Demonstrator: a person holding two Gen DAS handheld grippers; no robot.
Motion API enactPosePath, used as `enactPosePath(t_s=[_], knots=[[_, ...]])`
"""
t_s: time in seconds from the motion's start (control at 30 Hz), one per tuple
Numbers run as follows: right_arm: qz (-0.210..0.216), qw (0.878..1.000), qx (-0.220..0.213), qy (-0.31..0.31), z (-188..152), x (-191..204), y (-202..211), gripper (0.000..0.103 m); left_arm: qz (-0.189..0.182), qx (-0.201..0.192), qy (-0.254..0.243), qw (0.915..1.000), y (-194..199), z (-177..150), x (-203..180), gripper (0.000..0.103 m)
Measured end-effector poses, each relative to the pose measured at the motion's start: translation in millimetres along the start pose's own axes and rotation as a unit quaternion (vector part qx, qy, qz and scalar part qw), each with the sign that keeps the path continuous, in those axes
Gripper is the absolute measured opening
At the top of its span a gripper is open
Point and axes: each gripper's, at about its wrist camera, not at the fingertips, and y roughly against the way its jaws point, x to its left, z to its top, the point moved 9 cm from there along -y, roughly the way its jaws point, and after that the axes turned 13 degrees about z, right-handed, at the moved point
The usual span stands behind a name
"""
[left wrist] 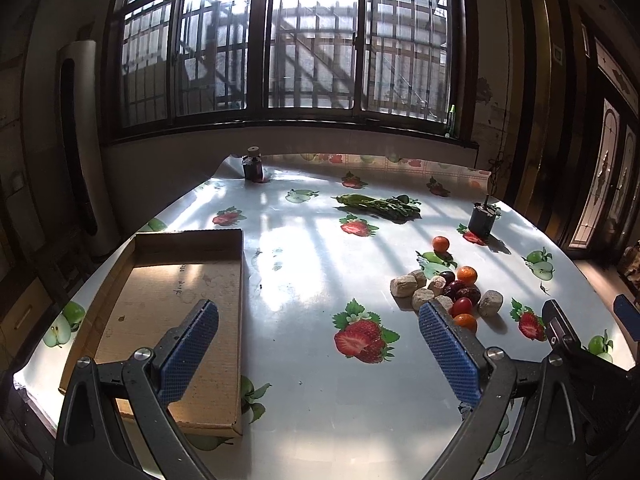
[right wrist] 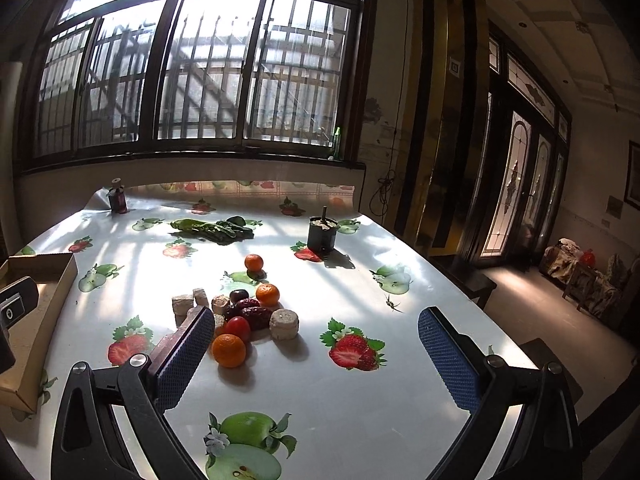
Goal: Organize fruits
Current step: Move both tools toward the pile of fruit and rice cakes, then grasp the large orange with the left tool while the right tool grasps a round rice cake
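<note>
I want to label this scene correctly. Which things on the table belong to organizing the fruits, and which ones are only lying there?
For the job:
- oranges
- small tomato
- red dates
- cardboard box, empty
- left gripper and right gripper, both open

Just lying about:
- pale crumbly blocks
- green leafy vegetables
- dark cup
- small bottle

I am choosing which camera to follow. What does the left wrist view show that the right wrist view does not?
Only the left wrist view shows the whole cardboard tray with its bare floor. Only the right wrist view shows the glass doors and the room beyond. Both show the fruit pile, the greens, the dark cup, the small bottle and the window. Both grippers, left and right, are open and empty.
</note>
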Motion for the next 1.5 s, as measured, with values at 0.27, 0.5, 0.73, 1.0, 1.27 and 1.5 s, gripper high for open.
enactPosePath(t_s=[0.27, 0.5, 0.73, 1.0, 1.27, 1.5], knots=[[0.017, 1.000, 0.015, -0.001, 7.8, -12.9, -15.3, 0.103, -0.002, 0.012, -0.014, 0.9998, -21.8, 11.5, 3.2, 0.101], [0.086, 0.989, 0.113, -0.036, 1.8, -35.9, -59.0, 0.102, -0.030, 0.057, -0.036, 0.9972, -51.8, 5.0, -14.3, 0.101], [0.153, 0.973, 0.162, -0.061, -14.1, -25.1, -97.8, 0.089, -0.063, 0.101, -0.071, 0.9904, -69.3, -13.3, -50.3, 0.100], [0.170, 0.961, 0.203, -0.083, -22.7, -42.9, -145.4, 0.064, -0.144, 0.142, -0.104, 0.9738, -76.3, -40.1, -124.1, 0.081], [0.203, 0.950, 0.214, -0.098, -39.0, -32.0, -170.5, 0.064, -0.174, 0.193, -0.102, 0.9603, -104.0, -63.8, -170.0, 0.068], [0.195, 0.951, 0.224, -0.087, -51.3, -32.4, -181.2, 0.063, -0.190, 0.184, -0.106, 0.9585, -107.0, -67.1, -193.6, 0.064]])
